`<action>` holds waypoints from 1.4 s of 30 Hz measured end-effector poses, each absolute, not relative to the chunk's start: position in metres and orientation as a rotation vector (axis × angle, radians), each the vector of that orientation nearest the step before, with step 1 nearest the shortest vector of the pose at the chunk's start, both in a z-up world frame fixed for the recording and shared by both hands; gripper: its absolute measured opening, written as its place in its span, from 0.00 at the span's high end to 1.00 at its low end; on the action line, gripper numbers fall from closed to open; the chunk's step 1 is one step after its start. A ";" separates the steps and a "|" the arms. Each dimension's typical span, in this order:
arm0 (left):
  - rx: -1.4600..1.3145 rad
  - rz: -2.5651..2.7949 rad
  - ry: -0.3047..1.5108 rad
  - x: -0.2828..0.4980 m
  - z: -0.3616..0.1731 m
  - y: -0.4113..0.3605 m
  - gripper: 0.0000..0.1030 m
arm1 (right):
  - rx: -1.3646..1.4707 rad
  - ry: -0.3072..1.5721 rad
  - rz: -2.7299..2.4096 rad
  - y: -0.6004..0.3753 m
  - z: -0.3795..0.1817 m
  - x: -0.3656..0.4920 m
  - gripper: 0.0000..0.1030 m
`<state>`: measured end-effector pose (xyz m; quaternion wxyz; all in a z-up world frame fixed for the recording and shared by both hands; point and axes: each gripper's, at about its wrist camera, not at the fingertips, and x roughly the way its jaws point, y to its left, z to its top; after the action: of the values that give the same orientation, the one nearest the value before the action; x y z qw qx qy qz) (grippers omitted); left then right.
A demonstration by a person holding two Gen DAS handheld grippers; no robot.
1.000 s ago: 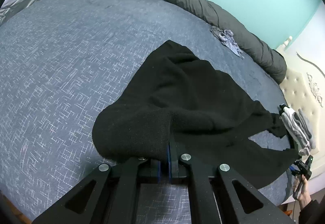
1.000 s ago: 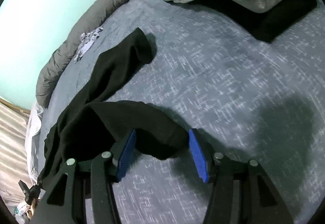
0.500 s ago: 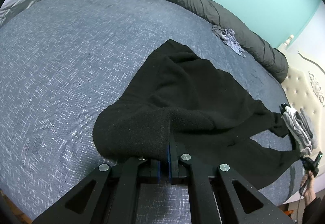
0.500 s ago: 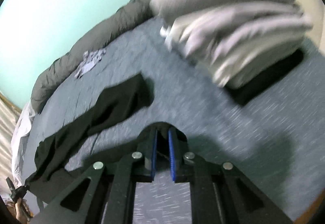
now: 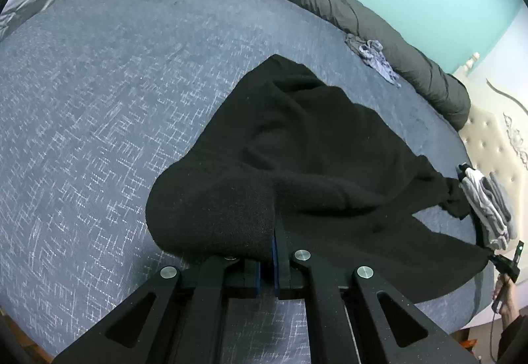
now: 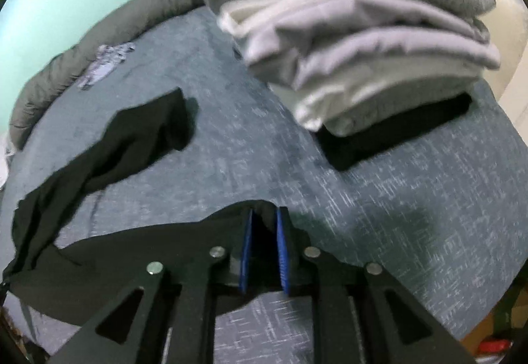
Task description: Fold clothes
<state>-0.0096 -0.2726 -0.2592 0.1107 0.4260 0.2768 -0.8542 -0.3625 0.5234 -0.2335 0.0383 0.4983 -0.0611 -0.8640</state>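
Observation:
A black pair of trousers [image 5: 313, 146] lies spread on the blue-grey bed [image 5: 99, 100]. My left gripper [image 5: 274, 232] is shut on its thick waist end at the near edge. My right gripper [image 6: 264, 215] is shut on one leg's cuff [image 6: 260, 207], and the black cloth runs left from it [image 6: 99, 258]. The other leg [image 6: 142, 133] lies loose on the bed to the left. The right gripper also shows far right in the left wrist view [image 5: 505, 265], holding the leg end.
A stack of folded grey, white and black clothes [image 6: 363, 50] sits just beyond the right gripper. A rolled dark grey duvet [image 5: 330, 8] lines the far edge, with a small crumpled grey garment [image 5: 373, 57] beside it. A padded headboard [image 5: 495, 139] stands at right.
My right gripper closed on the trouser cuff, then lifted and tilted up so the folded stack fills its view. My left gripper stayed still, holding the waist.

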 end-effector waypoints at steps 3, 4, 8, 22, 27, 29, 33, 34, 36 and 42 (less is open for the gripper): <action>1.256 -2.511 0.821 -0.006 -0.261 -0.274 0.94 | 1.491 -0.292 -2.652 0.536 -0.235 -0.354 0.59; 1.257 -2.512 0.827 -0.005 -0.262 -0.274 0.94 | 1.479 -0.314 -2.650 0.540 -0.234 -0.351 0.51; 1.256 -2.509 0.847 -0.001 -0.264 -0.275 0.92 | 1.453 -0.394 -2.620 0.555 -0.238 -0.335 0.49; 1.187 -2.474 0.892 0.015 -0.255 -0.288 0.80 | 1.373 -0.337 -2.535 0.534 -0.247 -0.324 0.52; 1.161 -2.479 0.905 0.019 -0.253 -0.297 0.80 | 1.344 -0.268 -2.552 0.530 -0.241 -0.323 0.78; 1.160 -2.480 0.906 0.019 -0.254 -0.296 0.80 | 1.337 -0.265 -2.575 0.531 -0.237 -0.322 0.87; 1.183 -2.485 0.878 0.017 -0.256 -0.293 0.80 | 1.337 -0.251 -2.626 0.534 -0.230 -0.326 0.92; 1.183 -2.487 0.873 0.017 -0.255 -0.292 0.80 | 1.353 -0.247 -2.632 0.534 -0.229 -0.328 0.92; 1.173 -2.490 0.877 0.018 -0.252 -0.293 0.80 | 1.370 -0.225 -2.665 0.532 -0.226 -0.328 0.92; 1.127 -2.497 0.877 0.027 -0.230 -0.291 0.64 | 1.301 -0.185 -2.753 0.519 -0.201 -0.320 0.74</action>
<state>0.0266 -0.2907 -0.2298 0.1322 0.3884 0.3022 -0.8604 -0.3197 0.5189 -0.2015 0.0454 0.4261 -0.0607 -0.9015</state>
